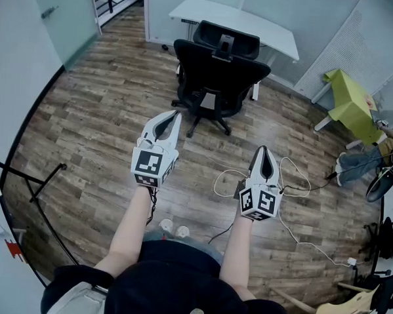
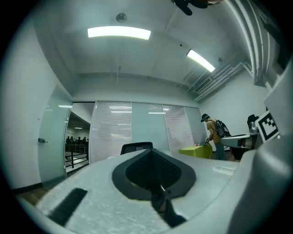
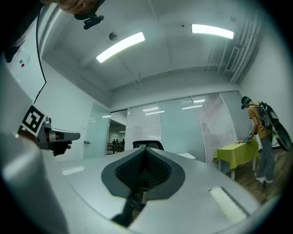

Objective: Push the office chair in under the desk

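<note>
**Item 1: left gripper** (image 1: 177,115). Its jaws are lying pressed together with nothing between them, as its own view (image 2: 152,152) confirms. It is probably closed because the job is a push, where a blunt, solid tip serves better than a grasp. The bare forearm is reaching forward from the torso and the nose is pointing ahead at the chair's lower part. The tip is hovering over the floor (image 1: 107,115), near the wheeled base but not touching it.

**Item 2: office chair** (image 1: 217,72). This black chair is the task's object. It is standing on the wood floor with its backrest turned toward the person and its seat facing the table (image 1: 253,21). From above, the headrest is overlapping the near edge of the white table, while the star base is sitting out on open floor. By that showing, the push is not yet begun. The presented backrest is offering a broad surface to press on.

**Item 3: right gripper** (image 1: 262,150). Its jaws are likewise closed on nothing, which its own view (image 3: 145,151) shows plainly. It is being held lower and farther from the chair than its partner. The arm is less extended and the nose is aiming forward, slightly right of the chair.

**Item 4: white cable** (image 1: 293,191). It is lying looped on the floor beneath and beside the right gripper, clear of the chair's path.
</note>
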{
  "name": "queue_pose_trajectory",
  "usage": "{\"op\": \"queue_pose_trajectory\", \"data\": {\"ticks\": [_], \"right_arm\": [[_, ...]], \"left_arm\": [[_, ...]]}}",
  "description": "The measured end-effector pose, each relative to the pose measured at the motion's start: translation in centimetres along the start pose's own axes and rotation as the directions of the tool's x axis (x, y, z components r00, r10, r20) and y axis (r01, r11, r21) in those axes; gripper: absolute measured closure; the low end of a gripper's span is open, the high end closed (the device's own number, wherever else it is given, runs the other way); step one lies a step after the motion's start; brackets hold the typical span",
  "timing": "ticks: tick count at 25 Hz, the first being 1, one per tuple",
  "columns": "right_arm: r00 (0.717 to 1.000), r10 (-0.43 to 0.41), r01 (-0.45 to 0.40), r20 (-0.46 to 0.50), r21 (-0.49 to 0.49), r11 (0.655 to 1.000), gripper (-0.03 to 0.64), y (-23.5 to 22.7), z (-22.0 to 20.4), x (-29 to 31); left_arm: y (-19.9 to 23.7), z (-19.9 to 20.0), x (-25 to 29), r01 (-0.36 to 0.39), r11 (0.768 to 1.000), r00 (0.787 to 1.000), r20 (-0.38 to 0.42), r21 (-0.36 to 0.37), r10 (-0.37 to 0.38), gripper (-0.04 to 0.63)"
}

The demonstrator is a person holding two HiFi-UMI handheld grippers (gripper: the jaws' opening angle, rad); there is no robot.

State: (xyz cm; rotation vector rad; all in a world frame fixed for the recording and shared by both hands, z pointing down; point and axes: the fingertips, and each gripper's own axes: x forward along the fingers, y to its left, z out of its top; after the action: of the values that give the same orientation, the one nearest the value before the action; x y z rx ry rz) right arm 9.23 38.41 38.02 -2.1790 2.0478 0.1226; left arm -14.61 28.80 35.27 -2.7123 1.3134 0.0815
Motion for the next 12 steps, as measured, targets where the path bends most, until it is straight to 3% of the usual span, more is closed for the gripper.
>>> {"op": "queue_pose_trajectory", "data": {"ticks": [12], "right_arm": [[1.0,0.016,-0.016,-0.004,0.003,1.0,0.604,-0.09,-0.36,0.25]], "left_arm": [[-0.34,-0.38,0.16,-0.004,1.0,1.0,-0.011,-0.003,0.004,0.588]]}}
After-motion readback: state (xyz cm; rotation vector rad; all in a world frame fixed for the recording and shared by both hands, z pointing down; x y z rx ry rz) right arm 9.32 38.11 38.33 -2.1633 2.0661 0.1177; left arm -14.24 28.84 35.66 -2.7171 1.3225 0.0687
